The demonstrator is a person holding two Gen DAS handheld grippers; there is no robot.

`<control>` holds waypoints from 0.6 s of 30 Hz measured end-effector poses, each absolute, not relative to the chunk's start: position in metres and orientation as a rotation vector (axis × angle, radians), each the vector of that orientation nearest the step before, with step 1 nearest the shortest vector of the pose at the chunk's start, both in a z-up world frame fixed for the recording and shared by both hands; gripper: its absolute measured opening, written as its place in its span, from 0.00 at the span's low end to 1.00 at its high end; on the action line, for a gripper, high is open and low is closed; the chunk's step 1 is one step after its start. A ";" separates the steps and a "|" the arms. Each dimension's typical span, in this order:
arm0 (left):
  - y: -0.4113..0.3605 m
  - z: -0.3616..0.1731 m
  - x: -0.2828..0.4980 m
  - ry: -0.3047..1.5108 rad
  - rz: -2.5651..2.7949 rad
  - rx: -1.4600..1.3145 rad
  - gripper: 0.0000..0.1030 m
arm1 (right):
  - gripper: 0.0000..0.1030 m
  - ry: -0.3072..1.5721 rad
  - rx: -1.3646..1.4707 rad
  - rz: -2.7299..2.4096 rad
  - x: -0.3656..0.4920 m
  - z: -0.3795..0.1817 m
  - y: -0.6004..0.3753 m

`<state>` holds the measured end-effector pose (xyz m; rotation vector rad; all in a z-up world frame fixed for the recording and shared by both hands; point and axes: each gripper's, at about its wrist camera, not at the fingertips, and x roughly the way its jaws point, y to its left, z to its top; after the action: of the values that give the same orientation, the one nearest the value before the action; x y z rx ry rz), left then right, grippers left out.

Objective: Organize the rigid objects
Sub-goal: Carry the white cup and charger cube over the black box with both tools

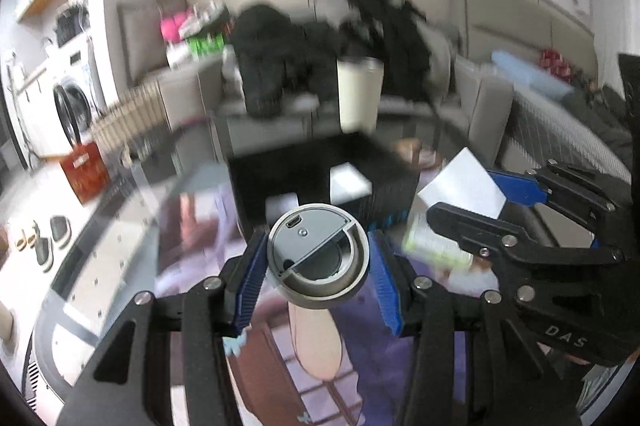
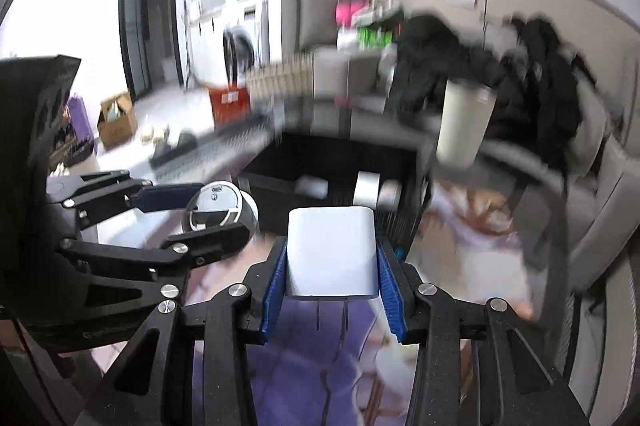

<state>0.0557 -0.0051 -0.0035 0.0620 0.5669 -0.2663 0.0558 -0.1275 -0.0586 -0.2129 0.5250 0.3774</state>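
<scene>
A round grey puck [image 1: 318, 254] with a light rim, a small port and a half-open recess on its face sits pinched between the left tool's [image 1: 318, 268] blue pads, face toward the camera, held above the counter. A white, rounded-corner charger block [image 2: 332, 252] with two metal prongs pointing near is clamped in the right tool [image 2: 334, 266]. Farther off stands a black bin [image 2: 332, 162] holding a few white items.

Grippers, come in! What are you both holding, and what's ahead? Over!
Left gripper shut on round grey device. Right gripper shut on white plug adapter. Black bin ahead, white items already inside. Nothing blocking it.
</scene>
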 end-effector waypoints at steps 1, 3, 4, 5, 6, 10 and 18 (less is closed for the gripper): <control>-0.002 0.002 0.051 0.531 -0.261 0.057 0.47 | 0.41 0.484 -0.216 0.374 0.051 -0.051 -0.128; 0.002 0.014 0.042 0.448 -0.252 0.050 0.47 | 0.41 0.375 -0.216 0.367 0.035 -0.037 -0.128; 0.003 0.020 0.037 0.411 -0.250 0.061 0.47 | 0.41 0.347 -0.215 0.368 0.030 -0.032 -0.128; 0.004 0.023 0.035 0.391 -0.252 0.066 0.47 | 0.41 0.320 -0.213 0.371 0.025 -0.027 -0.129; 0.005 0.025 0.032 0.375 -0.254 0.069 0.47 | 0.41 0.299 -0.212 0.377 0.021 -0.024 -0.128; 0.010 0.026 0.033 0.381 -0.261 0.055 0.47 | 0.41 0.284 -0.211 0.392 0.013 -0.018 -0.125; 0.009 0.028 0.045 0.398 -0.245 0.044 0.47 | 0.41 0.290 -0.198 0.382 0.013 -0.015 -0.123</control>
<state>0.0453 0.0090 0.0282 0.0444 0.3982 -0.2450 0.0131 -0.1235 -0.0148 -0.1982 0.2899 0.3822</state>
